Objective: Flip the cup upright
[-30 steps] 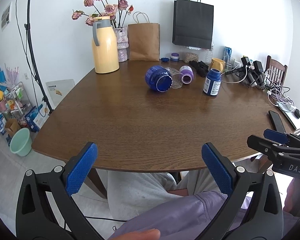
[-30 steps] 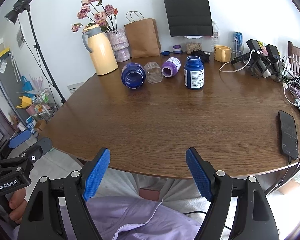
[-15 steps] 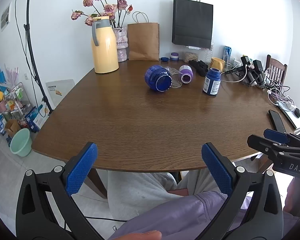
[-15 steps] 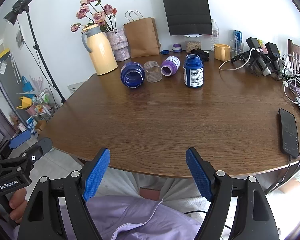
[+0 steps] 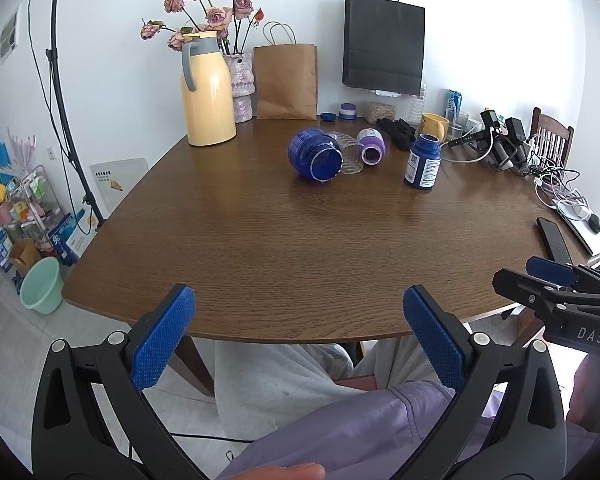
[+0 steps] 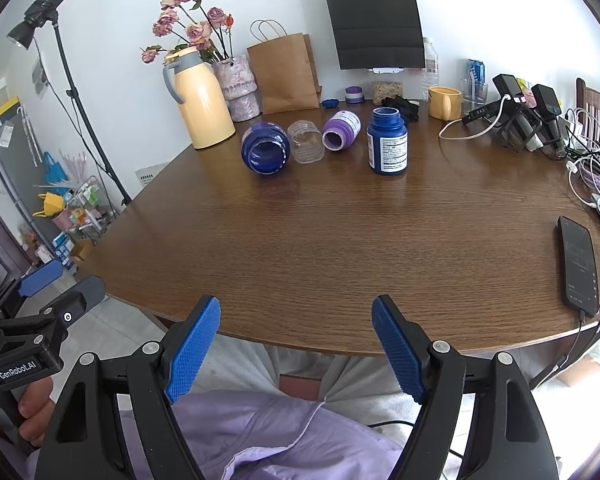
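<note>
Left gripper (image 5: 299, 322): wide open, nothing between its blue pads, hanging off the near edge of the table over the person's lap. You can also spot it from the right wrist view at the lower left.
Right gripper (image 6: 296, 338): same deal, jaws spread wide and holding nothing, also hovering just off the near table edge. It peeks into the left wrist view at the far right.
Blue cup (image 5: 315, 153): lying on its side toward the far half of the table, mouth pointing back at the cameras, well apart from both grippers. Not upright yet.
Clear cup (image 6: 307, 141): also tipped over, right beside the blue cup on its right and looks like it's touching it.
Purple cup (image 6: 342, 129): on its side too, just right of the clear one, open end toward the viewer.
Blue bottle (image 6: 388, 141): the only one of the row standing up, white label on the front, no cap on, a bit to the right of the purple cup.
Table (image 5: 300, 240): dark wood, rounded near edge.
Yellow thermos (image 5: 206, 88): standing at the back left corner, with a vase of dried roses (image 5: 241, 80) right behind it.
Paper bags: a brown bag (image 5: 286, 80) sits on the table against the wall, and a black bag (image 5: 383, 42) hangs higher up.
Phone (image 6: 579, 266): flat near the right edge, cable plugged in.
</note>
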